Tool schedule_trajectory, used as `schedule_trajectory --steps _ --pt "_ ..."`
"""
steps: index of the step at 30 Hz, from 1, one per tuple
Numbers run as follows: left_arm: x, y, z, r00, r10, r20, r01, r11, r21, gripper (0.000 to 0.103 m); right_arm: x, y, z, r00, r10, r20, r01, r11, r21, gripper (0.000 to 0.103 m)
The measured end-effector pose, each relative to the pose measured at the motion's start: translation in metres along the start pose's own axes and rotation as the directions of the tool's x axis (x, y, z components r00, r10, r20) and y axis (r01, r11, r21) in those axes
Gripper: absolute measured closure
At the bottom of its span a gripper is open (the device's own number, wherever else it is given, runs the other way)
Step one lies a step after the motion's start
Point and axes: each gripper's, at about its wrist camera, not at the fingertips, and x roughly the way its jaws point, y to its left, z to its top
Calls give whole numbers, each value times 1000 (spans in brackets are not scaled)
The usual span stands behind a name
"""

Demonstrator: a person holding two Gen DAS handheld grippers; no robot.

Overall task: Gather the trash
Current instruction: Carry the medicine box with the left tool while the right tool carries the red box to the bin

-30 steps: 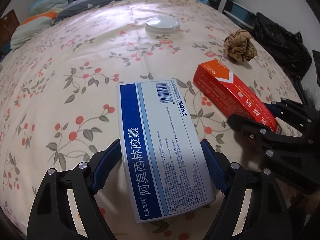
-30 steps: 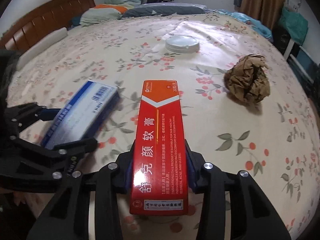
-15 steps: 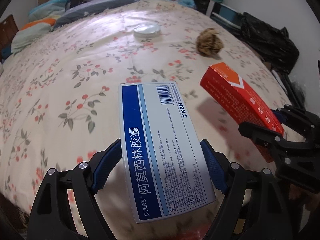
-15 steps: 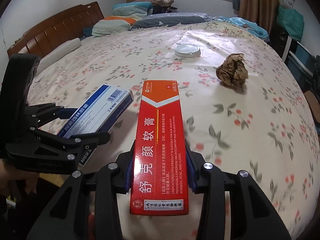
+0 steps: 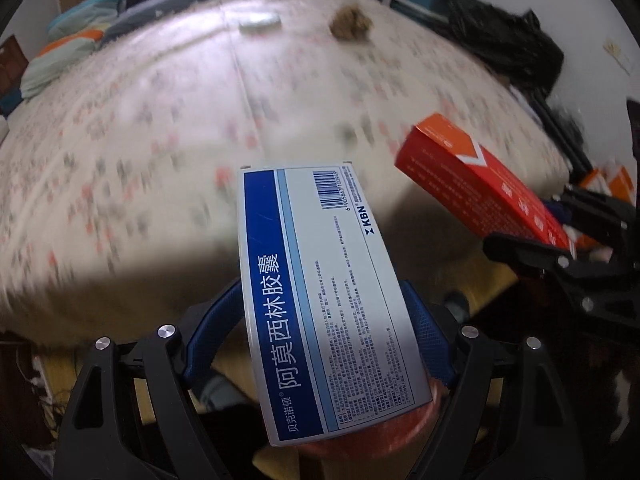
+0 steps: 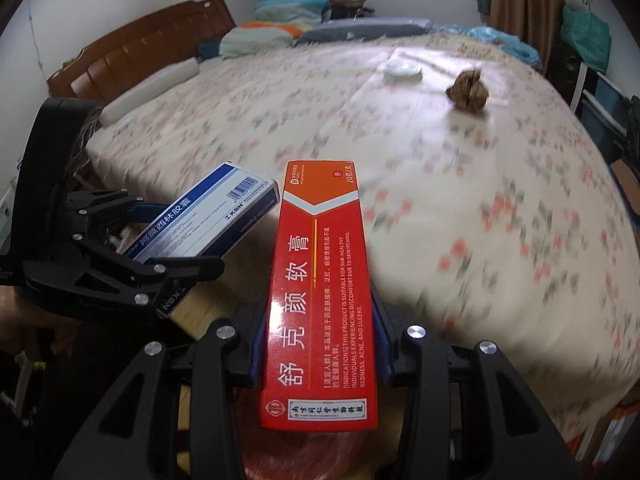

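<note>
Both jaws clamp trash, my left gripper (image 5: 320, 320) on the blue-and-white box (image 5: 320, 300), my right gripper (image 6: 320, 344) on the red box (image 6: 320, 300), both held off the bed (image 6: 440, 200); next, I judge, release over the reddish bin (image 6: 304, 456) below.

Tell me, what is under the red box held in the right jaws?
Below the red box something reddish shows, blurred and mostly covered by the box; it cannot be identified.

Left claw (image 5: 324, 332) clamps blue-white box (image 5: 320, 292); red box (image 5: 484, 188) alongside.
</note>
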Motion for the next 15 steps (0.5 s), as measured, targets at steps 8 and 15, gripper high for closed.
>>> schedule_trajectory --steps 8,15 --pt "53 -7 -80 978 -38 -207 38 999 -6 23 49 21 -64 983 10 -185 -15 1000 -26 62" --pt "98 0 -100 937 -41 -346 41 999 -7 23 97 27 -93 943 -13 -332 -8 998 -63 62"
